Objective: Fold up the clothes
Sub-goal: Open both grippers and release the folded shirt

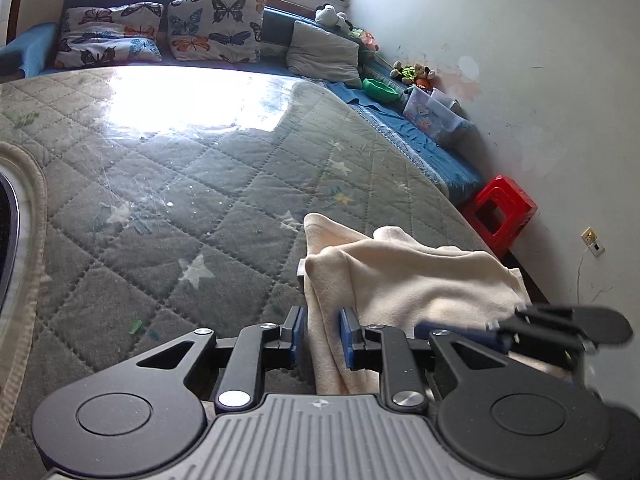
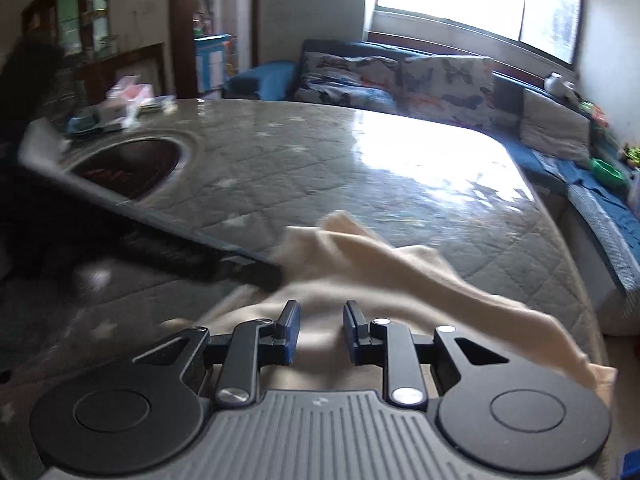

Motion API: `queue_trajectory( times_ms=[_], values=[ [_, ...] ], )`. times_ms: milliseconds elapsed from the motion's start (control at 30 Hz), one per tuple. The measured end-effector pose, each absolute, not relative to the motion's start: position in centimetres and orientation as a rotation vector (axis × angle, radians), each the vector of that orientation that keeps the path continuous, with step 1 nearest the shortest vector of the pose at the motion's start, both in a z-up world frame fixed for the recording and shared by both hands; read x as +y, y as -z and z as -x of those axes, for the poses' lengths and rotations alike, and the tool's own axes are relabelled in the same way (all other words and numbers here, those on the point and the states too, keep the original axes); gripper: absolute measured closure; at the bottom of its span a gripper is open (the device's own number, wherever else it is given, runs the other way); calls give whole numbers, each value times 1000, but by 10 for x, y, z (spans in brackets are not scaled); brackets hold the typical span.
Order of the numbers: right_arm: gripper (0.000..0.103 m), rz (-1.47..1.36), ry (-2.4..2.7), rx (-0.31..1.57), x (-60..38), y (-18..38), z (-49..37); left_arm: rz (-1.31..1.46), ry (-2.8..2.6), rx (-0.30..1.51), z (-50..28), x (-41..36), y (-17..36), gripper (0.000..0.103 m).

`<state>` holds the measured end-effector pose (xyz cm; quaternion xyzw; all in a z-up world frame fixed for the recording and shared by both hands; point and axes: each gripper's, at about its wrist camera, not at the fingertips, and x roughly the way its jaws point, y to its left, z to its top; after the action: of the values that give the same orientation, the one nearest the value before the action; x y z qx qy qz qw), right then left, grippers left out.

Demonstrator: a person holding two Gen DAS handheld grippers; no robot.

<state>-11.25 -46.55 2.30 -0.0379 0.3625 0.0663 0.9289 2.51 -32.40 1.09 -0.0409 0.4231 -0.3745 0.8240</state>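
Left claw [image 1: 322,338] pinches rumpled cream cloth [image 1: 420,280]; right claw [image 2: 318,332] gapes above it.

Daylight is pouring in through the window [image 2: 476,4] and blowing out to white glare on the glossy quilted table cover [image 1: 192,168] just below it. The right wrist view is smearing with motion blur, and fisheye distortion is bending both views' dark edges.

The cream cloth [image 1: 420,280] looks soft and fleecy, matt. The quilted surface [image 1: 192,184] lies under a glossy clear film. The left gripper [image 1: 323,334] is matt black plastic with blue pads.
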Motion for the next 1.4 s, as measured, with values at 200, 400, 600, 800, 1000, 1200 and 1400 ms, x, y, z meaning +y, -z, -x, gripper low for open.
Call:
queue_trajectory(
  times_ms=[200,400,600,800,1000,1200,1400],
  values=[
    [79,162,-169,697,-436,-22,131,91,784,900,-29,-322,-10,81],
    [79,200,-153,626,-426,-28,147,88,778,901,-29,-321,-11,81],
    [78,145,-188,672,-429,-24,156,88,767,889,-29,-319,-16,81],
    [76,83,-179,654,-439,-30,166,102,759,877,-25,-312,-23,81],
    [69,120,-187,676,-433,-23,175,101,772,860,-8,-301,-30,80],
    [59,77,-123,685,-439,-24,183,85,758,839,13,-289,-35,75],
    [56,-9,-16,690,-451,-23,200,30,754,810,40,-283,-35,60]
  ],
)
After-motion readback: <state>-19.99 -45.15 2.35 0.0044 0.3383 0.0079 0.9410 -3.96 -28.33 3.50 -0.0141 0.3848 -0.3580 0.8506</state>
